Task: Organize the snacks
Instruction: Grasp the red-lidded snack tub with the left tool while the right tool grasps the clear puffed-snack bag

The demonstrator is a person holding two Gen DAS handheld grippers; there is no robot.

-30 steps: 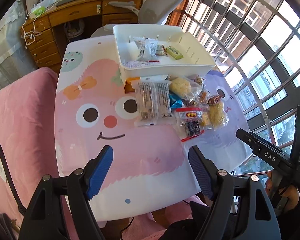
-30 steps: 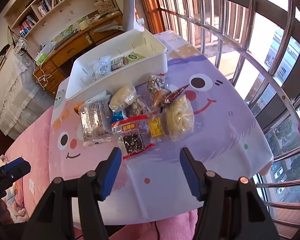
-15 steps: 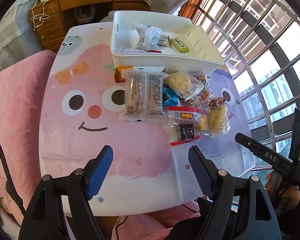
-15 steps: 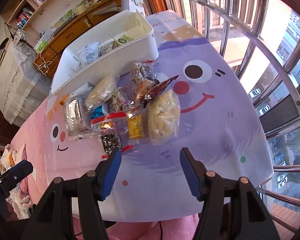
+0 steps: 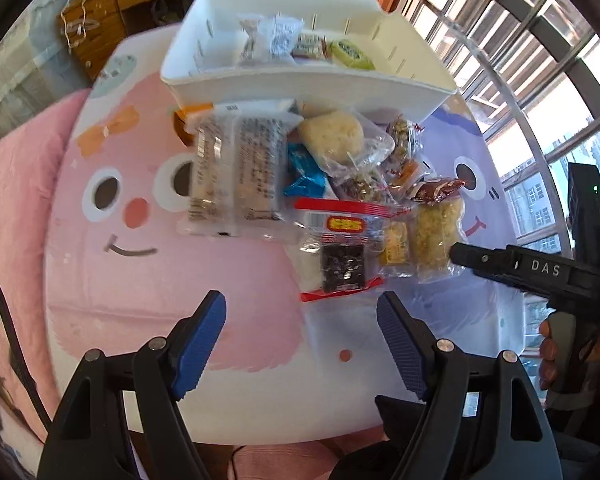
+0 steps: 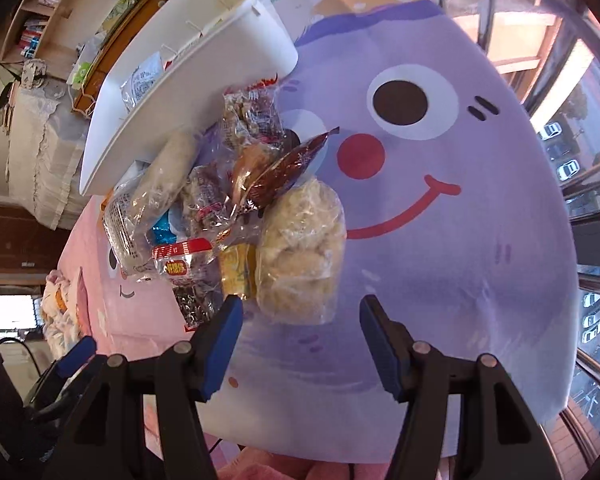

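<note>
While above snacks (image 6: 296,248), both grippers' jaws gape, empty.

Both grippers — left gripper (image 5: 302,334), right gripper (image 6: 300,334) — have dropped closer to the snack pile (image 5: 340,200).

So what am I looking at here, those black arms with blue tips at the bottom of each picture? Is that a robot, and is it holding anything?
No robot: a person holds a hand-operated gripping tool in each hand, and each tool carries a wide-angle camera looking along its two fingers. One picture comes from the left tool, the other from the right tool. The blue tips are the finger pads. In the left view you can also see the right tool and the hand gripping it. Both tools are open and hold nothing. Below them is a table with a cartoon-face cloth. On it sits a white bin with a few snacks already inside, and in front of the bin lies a pile of wrapped snacks waiting to be sorted. The right tool hangs close to a clear bag of pale puffs.
</note>
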